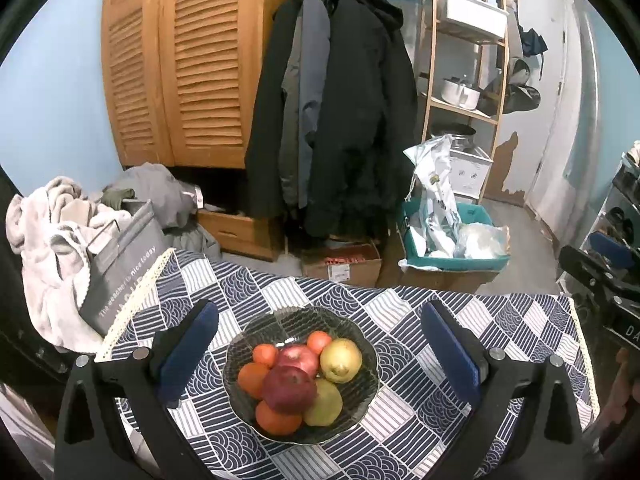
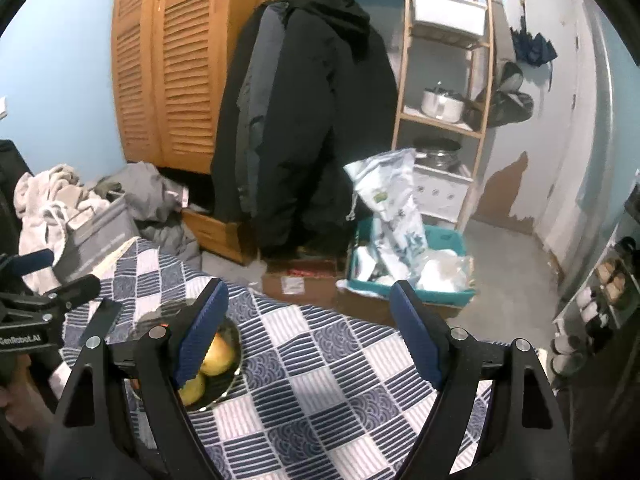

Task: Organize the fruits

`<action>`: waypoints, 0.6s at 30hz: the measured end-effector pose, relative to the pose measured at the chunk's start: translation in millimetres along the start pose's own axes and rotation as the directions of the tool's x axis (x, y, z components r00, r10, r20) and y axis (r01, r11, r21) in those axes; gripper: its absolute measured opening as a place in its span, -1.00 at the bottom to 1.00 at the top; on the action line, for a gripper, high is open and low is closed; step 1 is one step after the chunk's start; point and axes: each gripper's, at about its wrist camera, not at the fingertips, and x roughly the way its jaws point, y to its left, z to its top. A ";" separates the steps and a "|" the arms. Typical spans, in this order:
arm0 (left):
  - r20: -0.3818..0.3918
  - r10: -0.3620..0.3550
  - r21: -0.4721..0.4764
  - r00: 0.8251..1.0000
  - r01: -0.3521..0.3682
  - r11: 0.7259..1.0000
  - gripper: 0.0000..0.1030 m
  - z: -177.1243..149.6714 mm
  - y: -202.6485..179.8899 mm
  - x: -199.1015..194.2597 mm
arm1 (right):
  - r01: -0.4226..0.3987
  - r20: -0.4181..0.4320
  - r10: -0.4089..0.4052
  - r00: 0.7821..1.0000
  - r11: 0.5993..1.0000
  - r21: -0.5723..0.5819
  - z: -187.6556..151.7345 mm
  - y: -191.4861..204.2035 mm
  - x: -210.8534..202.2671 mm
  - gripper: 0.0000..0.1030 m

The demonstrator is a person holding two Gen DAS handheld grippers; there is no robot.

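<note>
While all the fruit sits piled in it, the dark glass bowl rests on the patterned tablecloth, near the table's middle in the left wrist view. Inside: two red apples, one behind the other at the centre; two yellow-green pears, one at the right rim, one lower right; four oranges around the left, back and front. The fruits touch each other in a heap.

Left gripper: fingers spread wide, nothing between the pads, and the bowl shows in the gap below them but apart from both. Blue pads clear of the bowl rim.

Right gripper: fingers also spread, nothing pinched, only tablecloth in the gap. Its left finger covers part of the bowl in the right wrist view; two pears show just beside that pad, contact cannot be told. It also shows at the right edge of the left wrist view, off to the bowl's right.

Table edge has cream lace trim. Beyond it, to the left, a grey bag with light clothes heaped on it. Behind that, a wooden louvred wardrobe, dark coats on a rail, a wooden shelf unit with pots, a teal bin with plastic bags, a cardboard box on the floor.
</note>
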 end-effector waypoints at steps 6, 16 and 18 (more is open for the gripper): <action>0.005 0.006 -0.005 1.000 -0.006 1.000 0.98 2.1 -1.9 -2.2 | 0.023 0.028 -0.023 0.999 1.000 0.004 -2.3 -9.7 -8.6 0.60; 0.008 0.014 -0.019 1.000 -0.014 1.000 0.98 2.6 -3.9 -3.2 | 0.028 0.031 -0.029 0.999 0.999 0.028 -3.2 -19.9 -9.7 0.60; 0.012 0.016 -0.018 1.000 -0.016 1.000 0.98 3.1 -3.4 -3.5 | 0.029 0.031 -0.030 0.999 0.999 0.027 -3.3 -20.7 -9.5 0.60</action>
